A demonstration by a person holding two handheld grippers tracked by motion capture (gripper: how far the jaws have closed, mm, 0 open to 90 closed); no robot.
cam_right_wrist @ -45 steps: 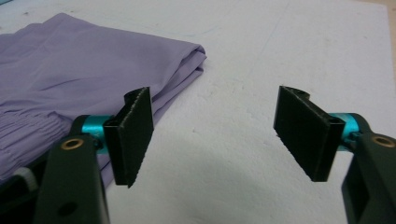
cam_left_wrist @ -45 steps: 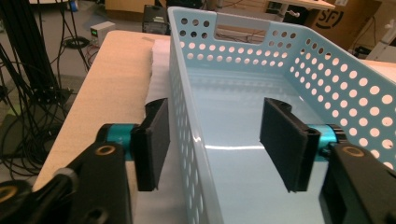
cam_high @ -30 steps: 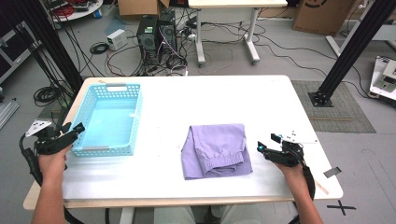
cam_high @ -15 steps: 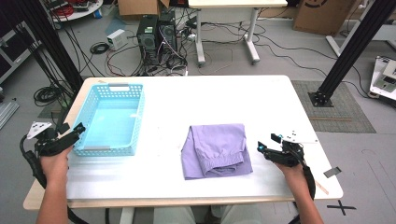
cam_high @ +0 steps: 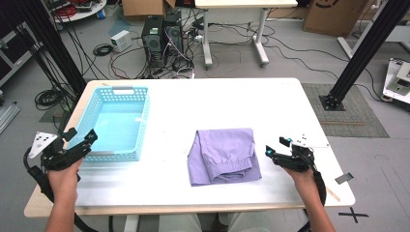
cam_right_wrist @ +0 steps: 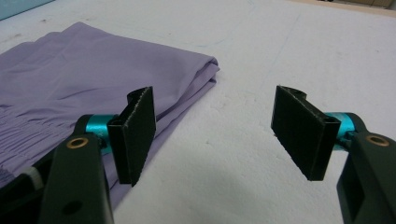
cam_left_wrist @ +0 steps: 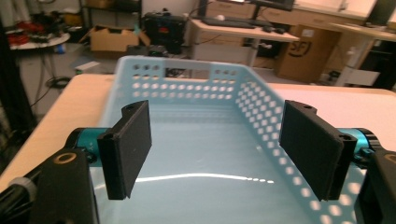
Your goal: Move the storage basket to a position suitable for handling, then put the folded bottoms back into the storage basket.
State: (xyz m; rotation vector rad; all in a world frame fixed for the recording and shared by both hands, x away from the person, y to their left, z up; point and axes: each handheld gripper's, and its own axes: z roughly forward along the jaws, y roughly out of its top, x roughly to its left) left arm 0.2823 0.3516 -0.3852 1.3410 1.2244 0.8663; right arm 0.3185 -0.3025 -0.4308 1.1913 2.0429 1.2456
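Beside basket [cam_high: 116, 121], left claw [cam_high: 80, 138] just opened, empty

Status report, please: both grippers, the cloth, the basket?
Left gripper open, jaws just opened, at blue basket near rim. Right gripper open beside folded purple cloth, not touching. Nothing blocking.

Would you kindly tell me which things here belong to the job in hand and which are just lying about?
In the job:
- folded purple garment
- light blue basket
- left gripper, open
- right gripper, open

Lying about:
- computer towers
- cardboard box
- floor cables
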